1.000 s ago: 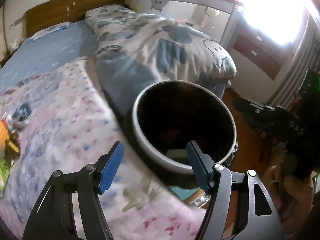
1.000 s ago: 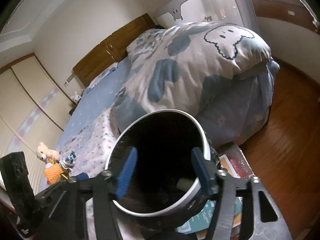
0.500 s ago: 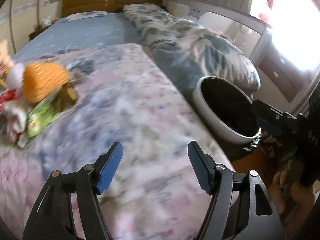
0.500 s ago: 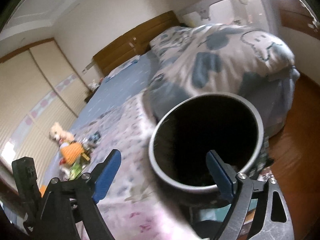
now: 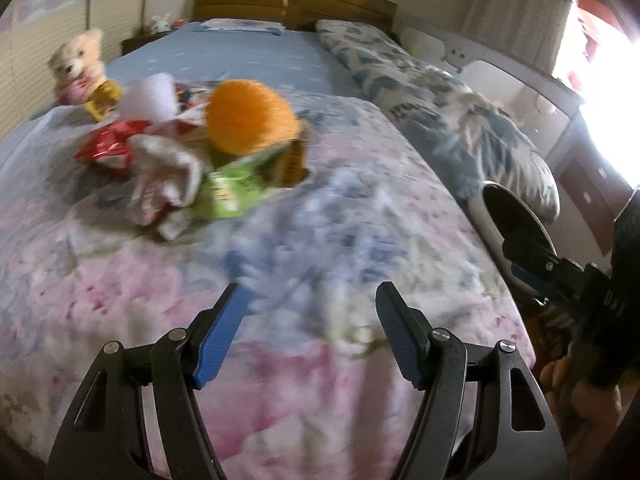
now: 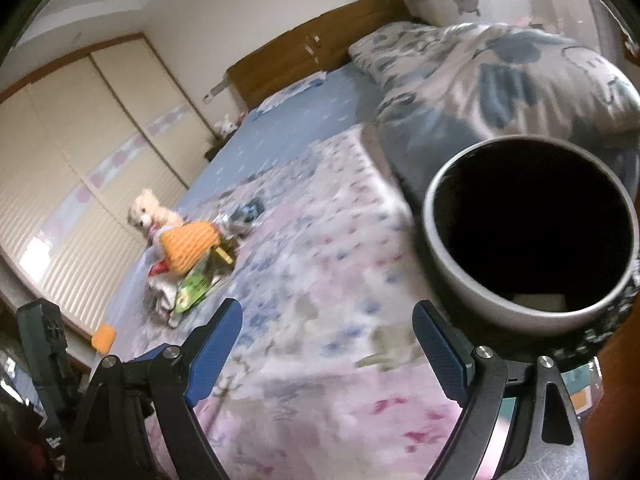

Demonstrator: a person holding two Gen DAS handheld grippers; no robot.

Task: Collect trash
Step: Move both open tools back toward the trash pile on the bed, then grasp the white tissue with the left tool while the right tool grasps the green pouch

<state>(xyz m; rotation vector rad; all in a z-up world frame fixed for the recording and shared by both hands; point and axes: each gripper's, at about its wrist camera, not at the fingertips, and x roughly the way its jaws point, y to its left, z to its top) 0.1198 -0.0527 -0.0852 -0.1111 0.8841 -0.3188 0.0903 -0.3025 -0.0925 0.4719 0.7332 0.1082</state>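
Both cameras have swung away from the trash bin toward the floral blanket since a second ago, and the bin that filled each view then now sits off to the right.

From the left wrist, the left gripper (image 5: 310, 332) stands fairly wide with nothing between its blue pads, hanging over the pink-and-blue floral blanket (image 5: 280, 360). Well ahead of it lies the trash pile (image 5: 188, 160): a red wrapper (image 5: 108, 148), a crumpled white wad (image 5: 168, 176), a green packet (image 5: 232, 192) and a white cup (image 5: 150, 96), with an orange knitted ball (image 5: 250, 116) resting on top (all blurred). A teddy bear (image 5: 76, 60) sits beyond the pile. The trash bin (image 5: 516, 220) shows at the blanket's right edge, and the right gripper (image 5: 532, 276) reaches in front of it, held by a hand (image 5: 580, 392).

From the right wrist, the right gripper (image 6: 326, 336) is spread wide and empty, its jaws apart over the blanket (image 6: 320, 280). The dark-mouthed bin (image 6: 528, 236) stands just beside its right finger, against the bed's edge. The pile (image 6: 188, 284) lies well off to the left under the orange ball (image 6: 190, 244), with the bear (image 6: 146, 210) behind it and a small orange object (image 6: 104, 336) near the bed's far edge
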